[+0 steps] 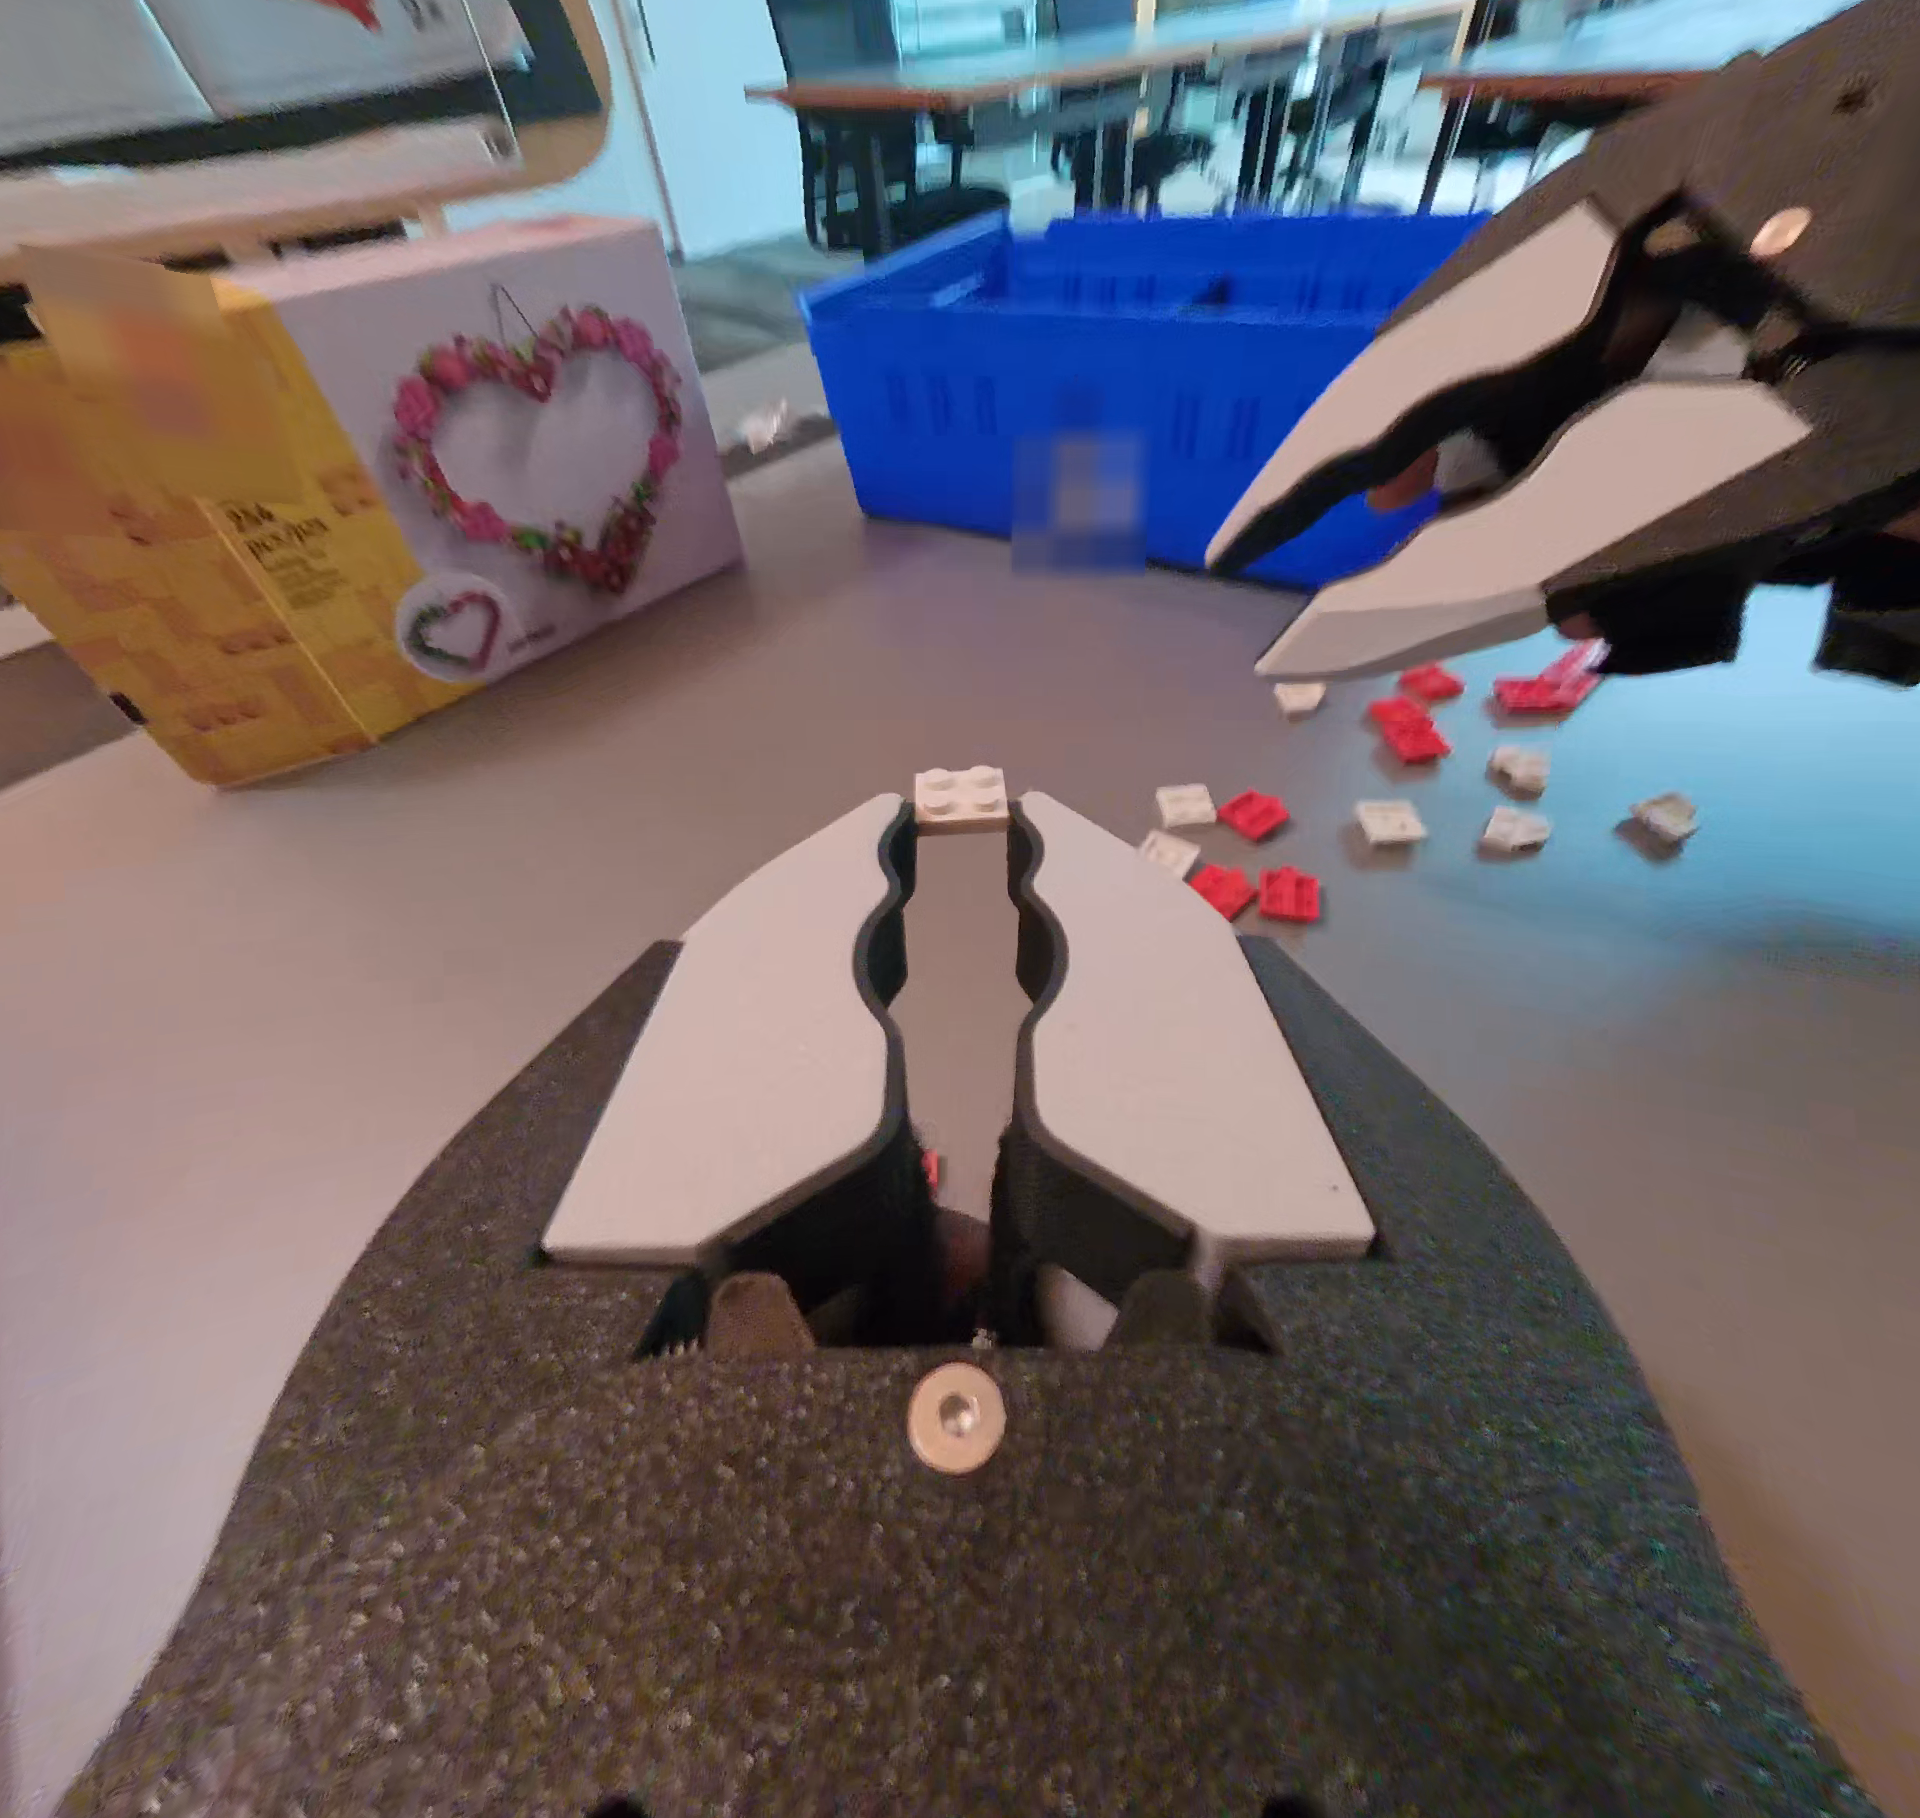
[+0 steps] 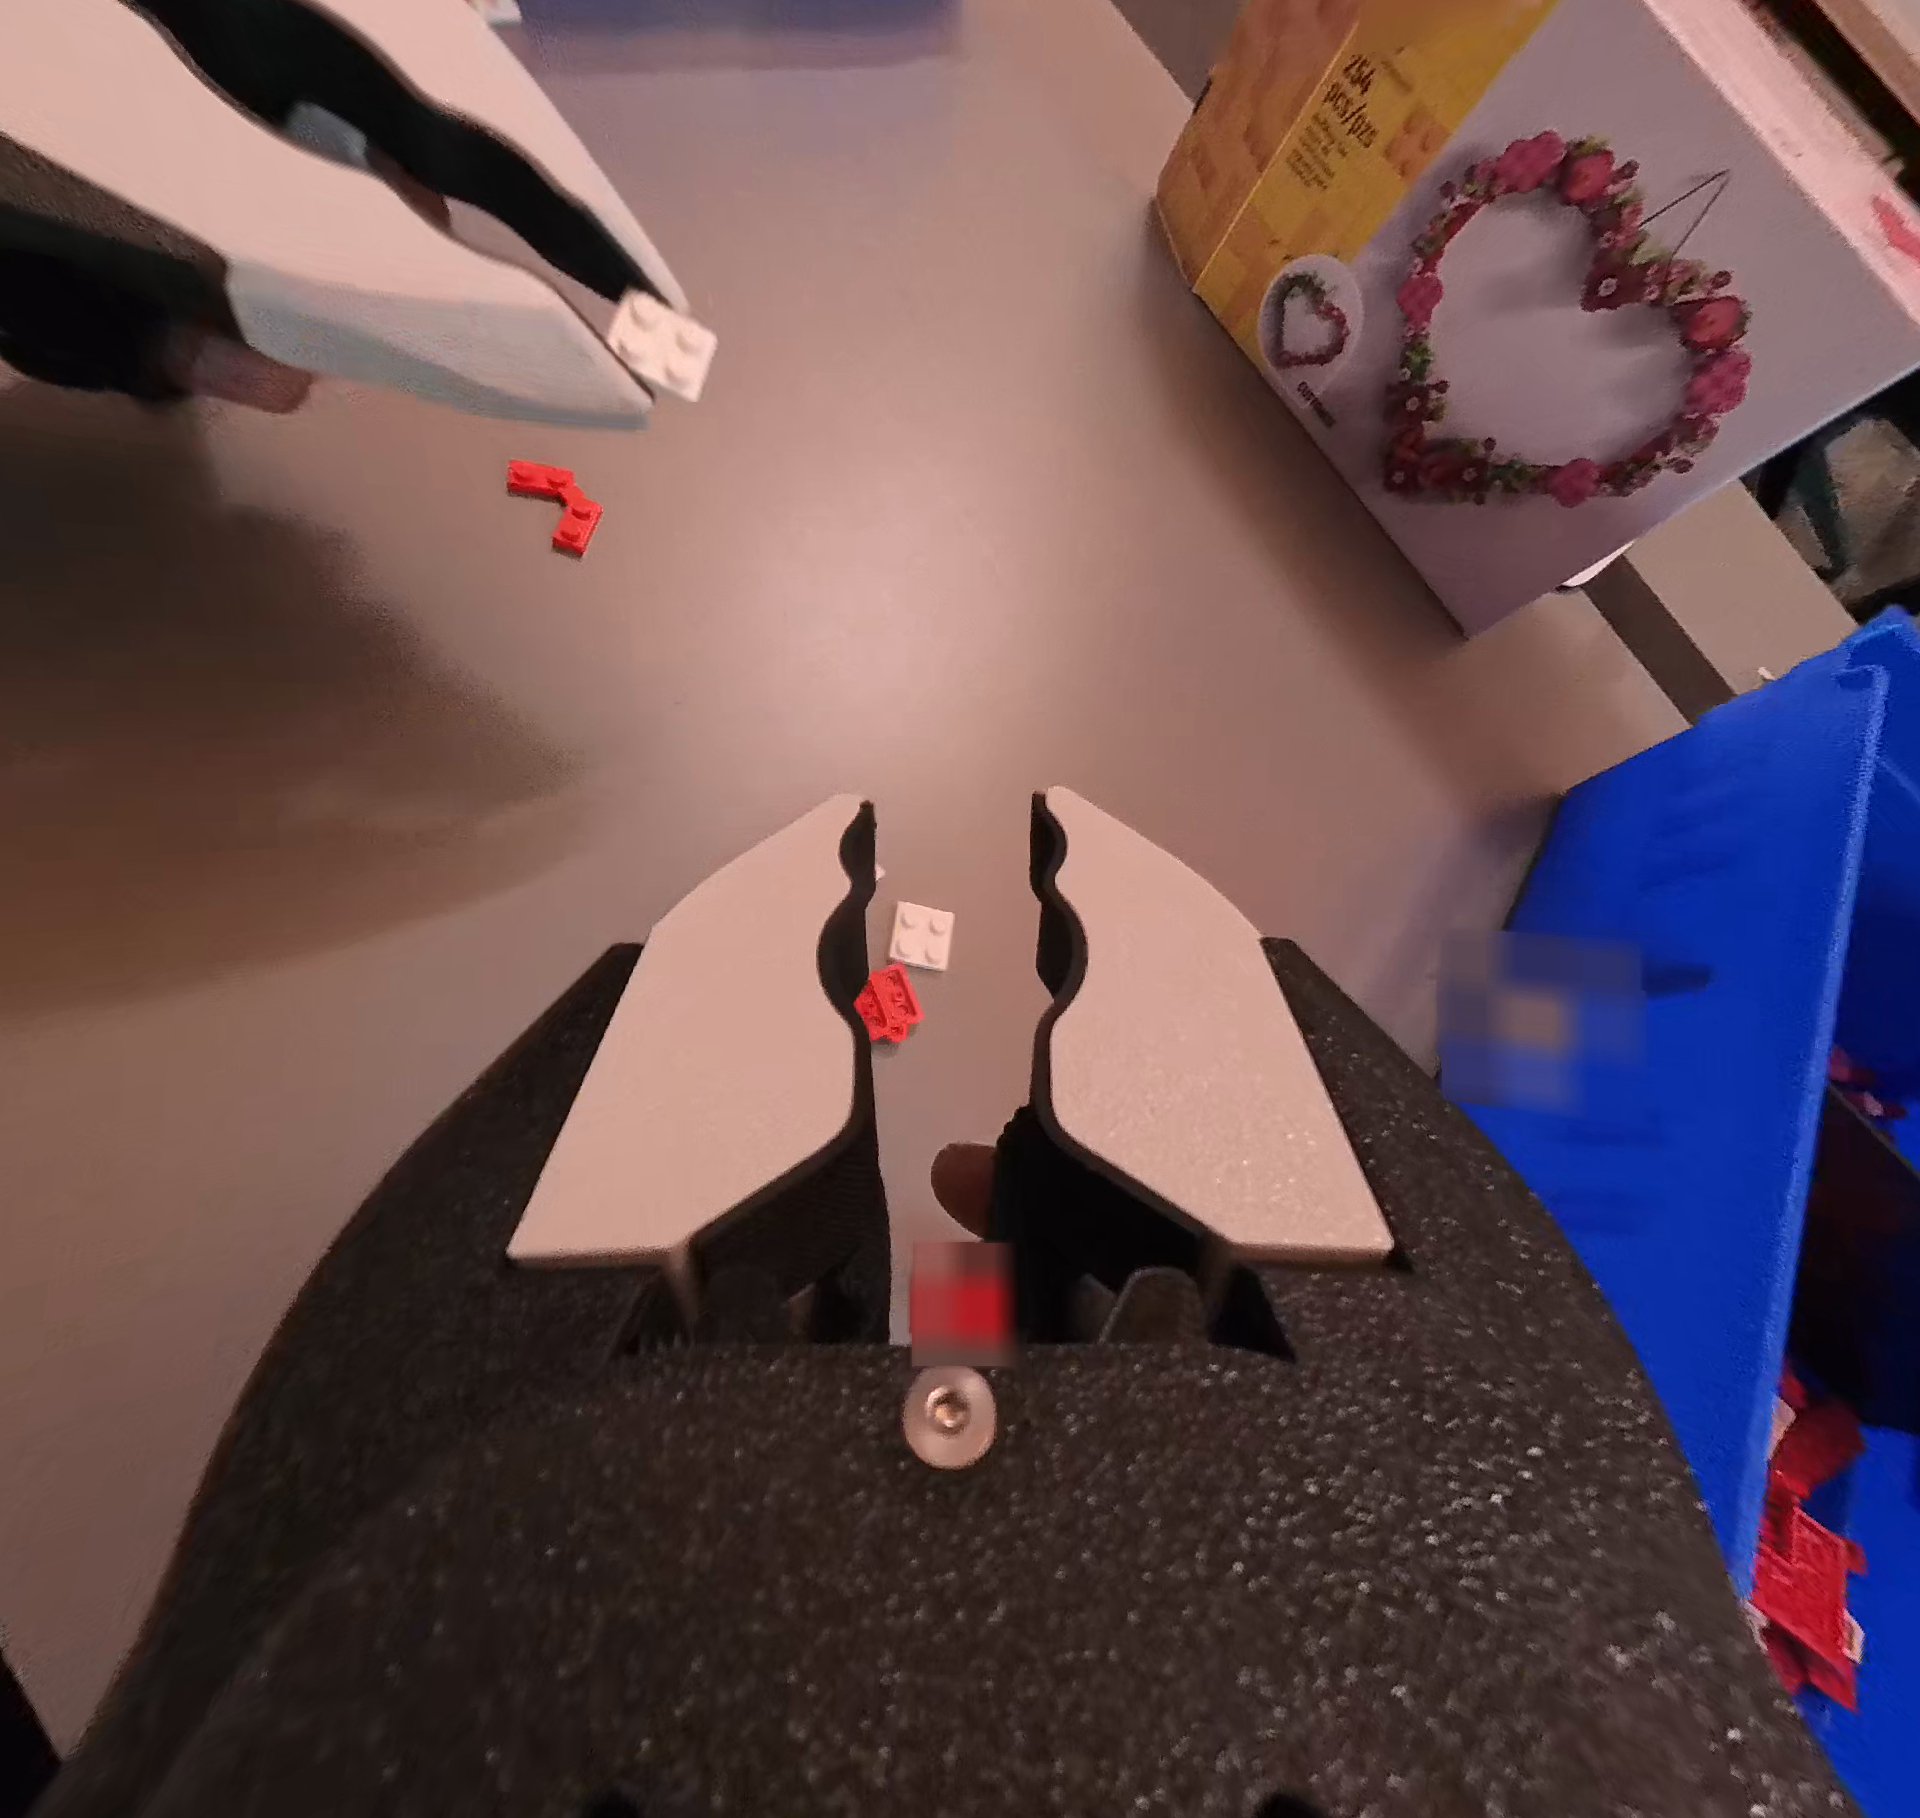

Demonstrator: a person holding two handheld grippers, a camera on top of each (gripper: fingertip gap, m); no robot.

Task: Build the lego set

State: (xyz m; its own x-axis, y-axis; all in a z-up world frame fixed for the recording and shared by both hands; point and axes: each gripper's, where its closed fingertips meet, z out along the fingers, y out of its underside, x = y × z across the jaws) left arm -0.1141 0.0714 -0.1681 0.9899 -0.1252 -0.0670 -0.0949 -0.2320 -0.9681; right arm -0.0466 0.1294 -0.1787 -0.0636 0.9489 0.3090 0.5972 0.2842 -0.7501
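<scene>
Left gripper (image 1: 961,812): its jaws pinch a white 2x2 plate (image 1: 961,800) by two opposite edges at the very tips, studs up. Held that way, both top and underside stay free, likely so another piece can be pressed onto it.
Right gripper (image 2: 951,812): jaws spread and empty, hovering above the worktop (image 2: 935,521), pointed down at a loose white plate (image 2: 923,934) and a red plate (image 2: 889,1003) seen between them. I judge it is lining up to pick one of these.
Loose parts: more red pieces (image 1: 1408,729) and white pieces (image 1: 1389,821) lie scattered on the worktop near the right gripper, spread out singly, which leaves room for fingertips around each.
Small assembly: a few red plates joined in a bent strip (image 2: 556,503) lie on the worktop, below the left gripper in the right wrist view.
Set box (image 1: 540,438): stands upright at the far side with its heart-wreath picture turned toward the work, probably as a reference.
Blue bin (image 1: 1039,366): sits beside the box; red packets show inside it.
Progress: early, most parts unjoined.
</scene>
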